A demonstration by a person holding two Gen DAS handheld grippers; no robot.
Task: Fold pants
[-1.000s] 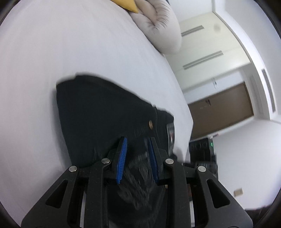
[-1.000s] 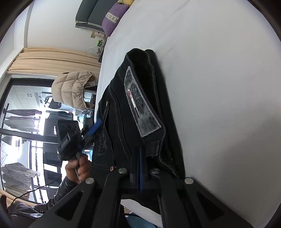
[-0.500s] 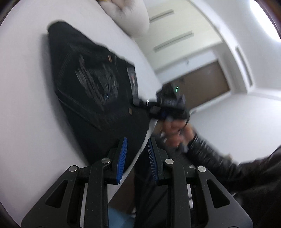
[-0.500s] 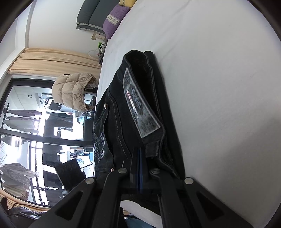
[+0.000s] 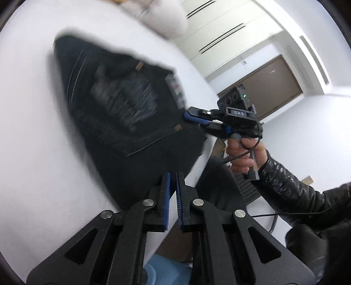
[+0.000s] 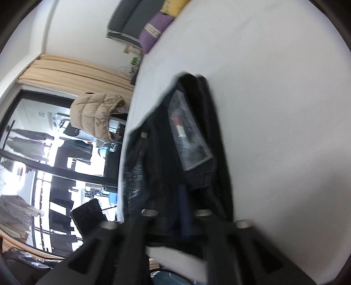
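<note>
We count 1 pair of black pants (image 5: 122, 122), folded into a compact bundle on the white bed (image 5: 33, 153), lying near the bed's edge. 2 grippers: we hold one in each hand.

Left gripper (image 5: 172, 197): blue pads nearly together w/ a thin gap, nothing between them, tips hovering over the near edge of the pants. Right gripper (image 5: 197, 118) pinches the waistband end of the pants at the bed edge; in its own view (image 6: 183, 210) the frame is blurred, but the blue pads look pressed together w/ dark fabric around them.

Surface: plain white sheet, smooth. Room: white walls, 1 brown door (image 5: 267, 96), 1 grey pillow (image 5: 166, 19) at the far end of the bed.

Left view only: our right hand (image 5: 245, 153) in a black jacket sleeve, plus the door. Right view only: beige curtain (image 6: 72, 72), tan puffer jacket (image 6: 96, 114), big window, 1 purple cushion (image 6: 153, 32), 1 yellow cushion (image 6: 173, 6), and the grey patch (image 6: 186, 136) on the waistband.
</note>
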